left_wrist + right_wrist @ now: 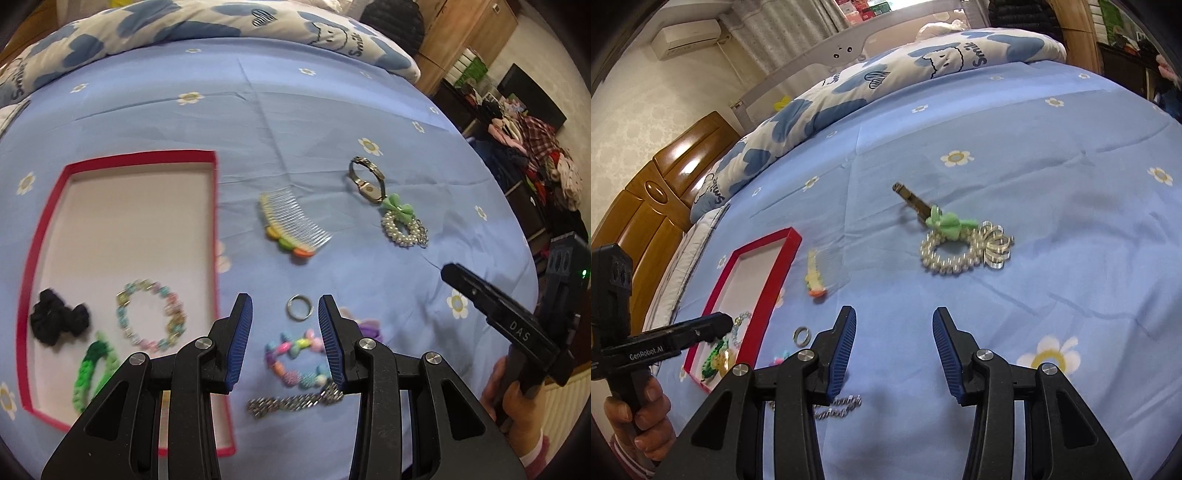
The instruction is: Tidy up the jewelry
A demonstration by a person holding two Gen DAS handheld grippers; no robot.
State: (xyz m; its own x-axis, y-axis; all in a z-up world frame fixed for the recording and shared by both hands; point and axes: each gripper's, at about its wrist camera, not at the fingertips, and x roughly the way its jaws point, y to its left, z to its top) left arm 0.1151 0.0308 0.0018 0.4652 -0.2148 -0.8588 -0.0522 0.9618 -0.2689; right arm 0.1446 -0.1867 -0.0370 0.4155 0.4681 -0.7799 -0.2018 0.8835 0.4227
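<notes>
Left gripper (285,334) hangs with its jaws spread and nothing between them, over loose pieces on the blue sheet (332,110). Right gripper (894,350) is likewise released and empty, above bare sheet. The red tray (214,192) already holds 3 pieces: a black scrunchie (57,320), a pastel bracelet (151,314) and a green band (90,373).

Outside the tray lie a ring (299,306), a bead bracelet (297,360), a chain (291,402), a comb (291,221), a watch (367,179) and a pearl loop (402,225) with a green bow.

Handling, as judged: all look light. The ring is hard, smooth and low on soft cloth, so it likely slips; pinch across its rim. The chain is limp and will drape; take it mid-length. The bead bracelet probably flexes; grip 1 side of the loop. The comb's teeth seem fragile; hold its beaded spine.
</notes>
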